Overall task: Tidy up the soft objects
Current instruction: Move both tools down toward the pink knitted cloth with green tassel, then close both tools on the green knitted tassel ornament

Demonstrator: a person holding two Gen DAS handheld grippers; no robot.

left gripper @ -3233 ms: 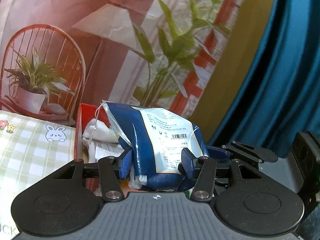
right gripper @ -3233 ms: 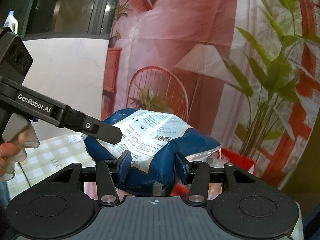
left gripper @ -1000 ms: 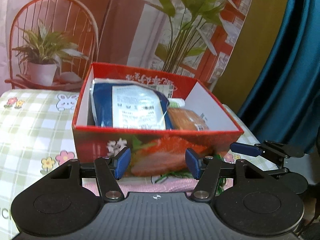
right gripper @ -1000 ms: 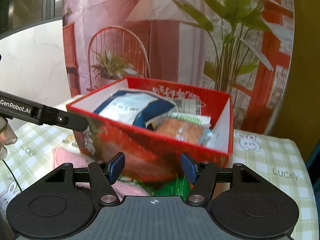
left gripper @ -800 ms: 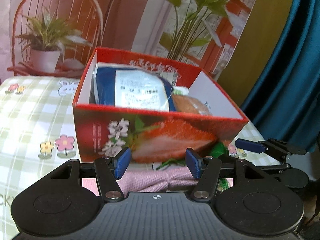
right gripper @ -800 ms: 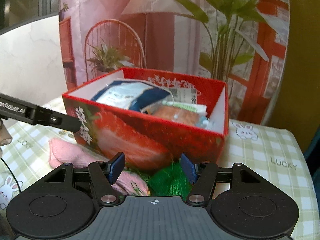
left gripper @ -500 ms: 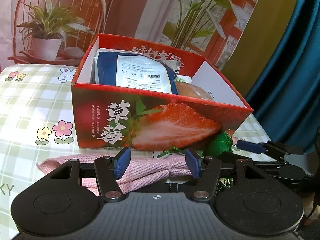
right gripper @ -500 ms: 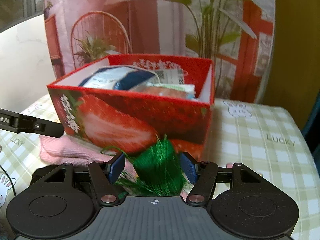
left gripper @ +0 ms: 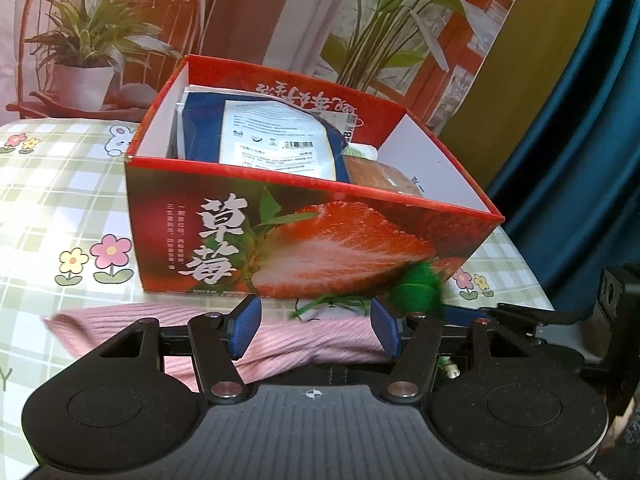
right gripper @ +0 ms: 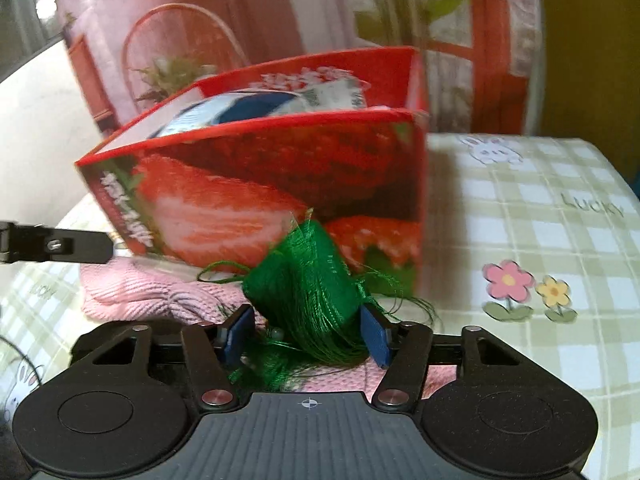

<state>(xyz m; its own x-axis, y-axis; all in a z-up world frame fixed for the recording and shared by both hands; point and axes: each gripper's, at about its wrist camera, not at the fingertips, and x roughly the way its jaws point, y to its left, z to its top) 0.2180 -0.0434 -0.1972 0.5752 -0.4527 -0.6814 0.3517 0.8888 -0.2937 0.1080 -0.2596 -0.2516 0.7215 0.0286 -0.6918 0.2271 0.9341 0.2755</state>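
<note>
A red strawberry box (left gripper: 320, 240) stands on the table, holding a blue and white packet (left gripper: 276, 140) and an orange packet (left gripper: 380, 176). In front of the box lies a pink knitted cloth (left gripper: 312, 340) with a bundle of green thread (left gripper: 416, 292) at its right end. My left gripper (left gripper: 316, 330) is open just above the pink cloth, gripping nothing. My right gripper (right gripper: 306, 336) is low over the green thread (right gripper: 304, 280). Its jaws are closing with the bundle between them, the pads just at its sides. The box (right gripper: 260, 168) rises right behind it.
A green checked tablecloth (left gripper: 60, 208) with flower and rabbit prints covers the table. A printed backdrop (left gripper: 260, 8) hangs behind the box and a blue curtain (left gripper: 580, 120) is at the right. The left gripper's finger (right gripper: 56, 246) reaches in from the left in the right wrist view.
Both grippers let go of the blue packet, which now lies in the box, and sank in front of it. The right jaws have narrowed around the green thread.
</note>
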